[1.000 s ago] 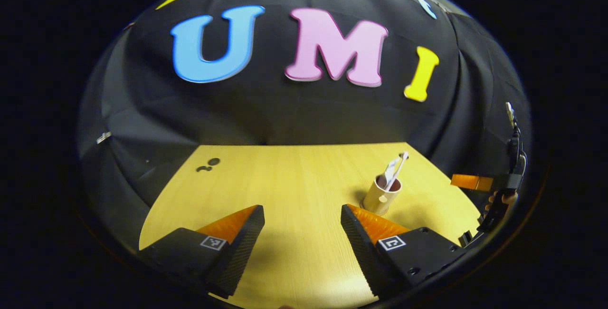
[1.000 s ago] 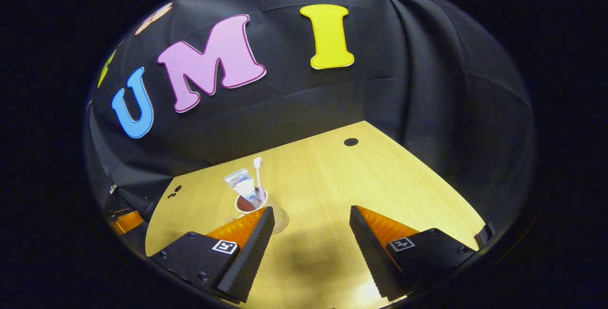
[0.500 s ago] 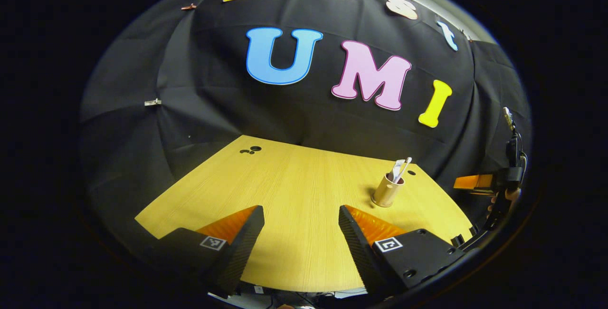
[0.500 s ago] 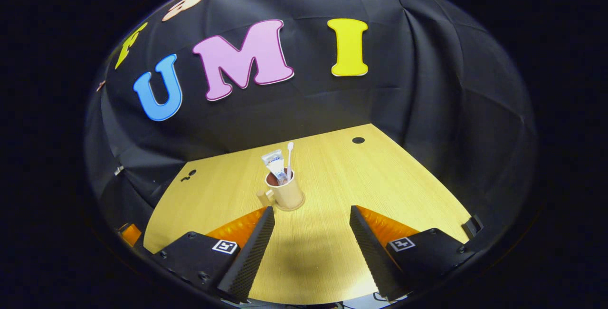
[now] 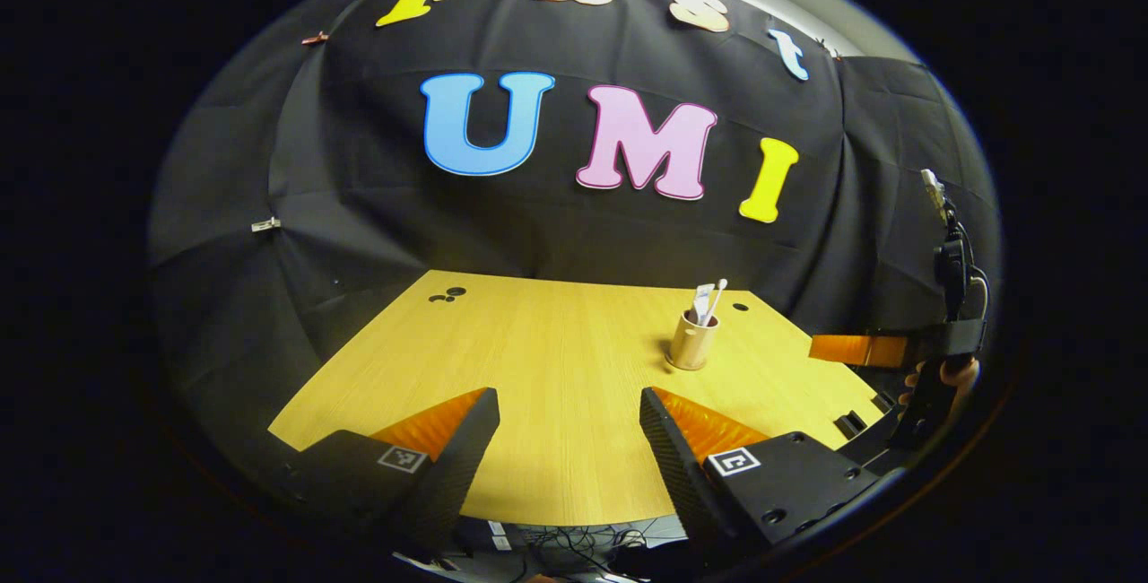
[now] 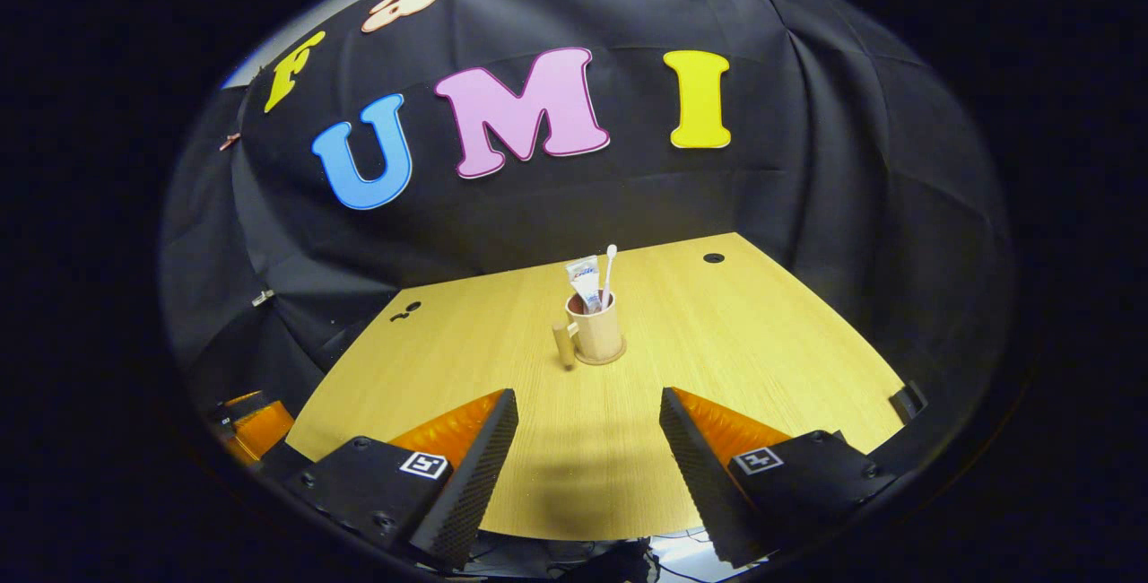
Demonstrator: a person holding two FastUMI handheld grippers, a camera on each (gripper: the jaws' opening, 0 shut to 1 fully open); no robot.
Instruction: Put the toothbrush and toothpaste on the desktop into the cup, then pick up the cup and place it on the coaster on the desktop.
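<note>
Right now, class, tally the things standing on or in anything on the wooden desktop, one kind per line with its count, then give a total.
Cup: 1
Toothbrush: 1, standing in the cup
Toothpaste tube: 1, standing in the cup
Total: 3

toothbrush (image 6: 610,265) and toothpaste (image 6: 586,282) in cup (image 6: 596,332), cup on desk (image 6: 762,341)

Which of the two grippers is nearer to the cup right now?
Right, by a little. The cup stands straight ahead of the open right gripper, well beyond its fingers. From the left gripper the cup sits farther off, to its right.
</note>
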